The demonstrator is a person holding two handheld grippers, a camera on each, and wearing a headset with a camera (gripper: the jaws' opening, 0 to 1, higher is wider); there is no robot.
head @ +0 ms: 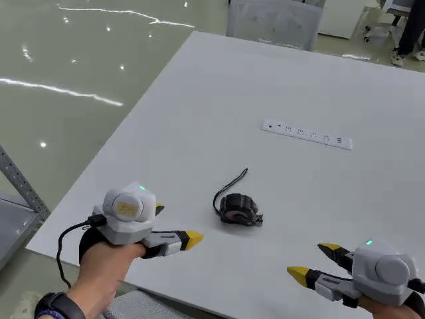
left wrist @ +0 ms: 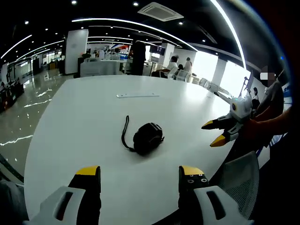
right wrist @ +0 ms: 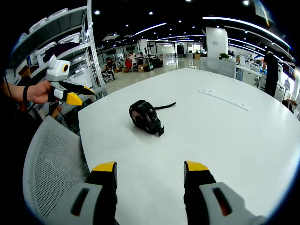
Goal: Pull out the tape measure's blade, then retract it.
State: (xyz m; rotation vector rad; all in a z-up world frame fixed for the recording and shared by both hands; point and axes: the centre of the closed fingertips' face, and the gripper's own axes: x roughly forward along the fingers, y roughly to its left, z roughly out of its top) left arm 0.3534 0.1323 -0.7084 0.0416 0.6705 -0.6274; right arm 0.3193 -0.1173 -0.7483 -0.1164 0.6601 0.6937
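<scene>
A black tape measure [head: 238, 209] with a black wrist strap [head: 229, 184] lies on the white table [head: 219, 106], its blade wound in. It also lies ahead of both grippers in their own views: tape measure [left wrist: 147, 137] and tape measure [right wrist: 146, 116]. My left gripper [head: 178, 229] hovers near the table's front edge, left of the tape measure, open and holding nothing. My right gripper [head: 315, 260] hovers at the front right, open, with nothing between its yellow tips.
A white power strip [head: 307, 134] lies on the table beyond the tape measure. A grey mesh chair [head: 273, 23] stands at the far edge. A metal shelf frame [head: 20, 183] stands left of the table, and another mesh chair back [right wrist: 51, 173] sits below the near edge.
</scene>
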